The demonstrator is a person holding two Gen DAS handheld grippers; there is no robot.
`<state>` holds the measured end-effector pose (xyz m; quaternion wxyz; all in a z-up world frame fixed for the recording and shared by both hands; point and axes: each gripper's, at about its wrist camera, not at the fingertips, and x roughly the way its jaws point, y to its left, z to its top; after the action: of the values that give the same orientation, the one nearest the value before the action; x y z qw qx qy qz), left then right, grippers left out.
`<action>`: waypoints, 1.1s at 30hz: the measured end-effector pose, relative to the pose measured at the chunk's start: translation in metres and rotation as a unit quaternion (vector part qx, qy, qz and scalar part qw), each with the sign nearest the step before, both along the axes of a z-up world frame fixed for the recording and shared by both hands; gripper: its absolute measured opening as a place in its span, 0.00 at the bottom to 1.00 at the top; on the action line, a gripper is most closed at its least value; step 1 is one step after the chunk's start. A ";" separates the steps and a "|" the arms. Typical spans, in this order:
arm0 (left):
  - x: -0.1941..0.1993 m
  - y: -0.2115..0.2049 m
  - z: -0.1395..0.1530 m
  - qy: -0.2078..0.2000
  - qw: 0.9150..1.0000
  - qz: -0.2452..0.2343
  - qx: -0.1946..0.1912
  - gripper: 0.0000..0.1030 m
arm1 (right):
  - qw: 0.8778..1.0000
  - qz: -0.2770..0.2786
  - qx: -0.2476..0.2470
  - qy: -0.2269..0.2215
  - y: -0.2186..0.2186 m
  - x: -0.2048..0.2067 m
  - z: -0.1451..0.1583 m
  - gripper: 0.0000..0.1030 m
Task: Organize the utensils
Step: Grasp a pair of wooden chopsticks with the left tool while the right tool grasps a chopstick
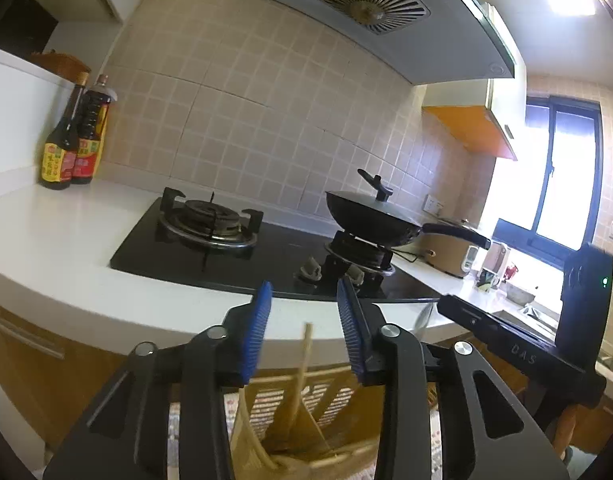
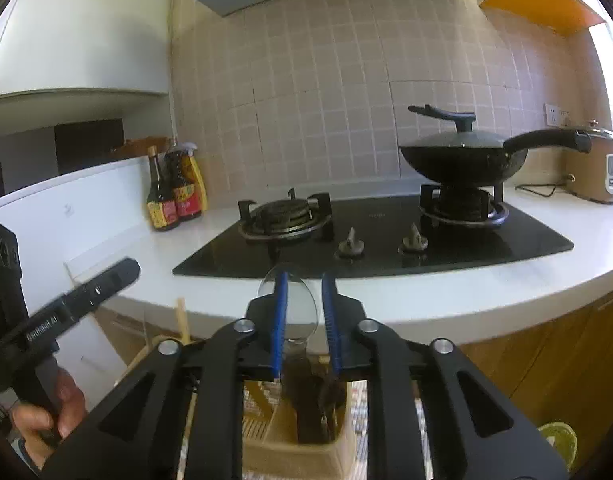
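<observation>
In the left wrist view my left gripper (image 1: 305, 286) stands open above a beige slotted utensil holder (image 1: 266, 444). A pale wooden chopstick (image 1: 305, 356) rises from the holder between the blue pads and touches neither. In the right wrist view my right gripper (image 2: 305, 280) is open by a narrow gap. A clear plastic spoon (image 2: 296, 308) stands bowl-up between its pads, loose on the right side, with its handle down in the holder (image 2: 298, 452) beside dark utensils (image 2: 326, 396). More chopsticks (image 2: 182, 320) stick up at the left.
The white counter (image 1: 46, 236) curves just ahead of both grippers. On it are a black gas hob (image 2: 386, 236), a lidded wok (image 2: 462, 156) on the right burner, two sauce bottles (image 2: 174, 196) and a rice cooker (image 2: 598, 172). A hand (image 2: 46, 412) grips the left tool.
</observation>
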<state>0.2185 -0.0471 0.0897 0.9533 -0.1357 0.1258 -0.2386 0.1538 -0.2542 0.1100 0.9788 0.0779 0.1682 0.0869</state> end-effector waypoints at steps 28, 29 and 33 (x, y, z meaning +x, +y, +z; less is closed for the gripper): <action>-0.106 0.019 -0.019 0.145 0.972 -0.009 0.183 0.64 | 0.937 0.064 -0.076 0.336 0.039 -0.085 -0.079 0.28; -0.105 0.017 -0.025 0.158 0.969 -0.012 0.191 0.64 | 0.933 0.064 -0.076 0.346 0.038 -0.085 -0.084 0.28; -0.095 0.013 -0.055 0.221 0.950 -0.020 0.219 0.64 | 0.916 0.073 -0.059 0.390 0.035 -0.083 -0.105 0.28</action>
<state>0.1231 -0.0345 0.0346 0.9028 0.0297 0.3855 -0.1880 0.0713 -0.2188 0.0047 0.8292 0.0356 0.5466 0.1109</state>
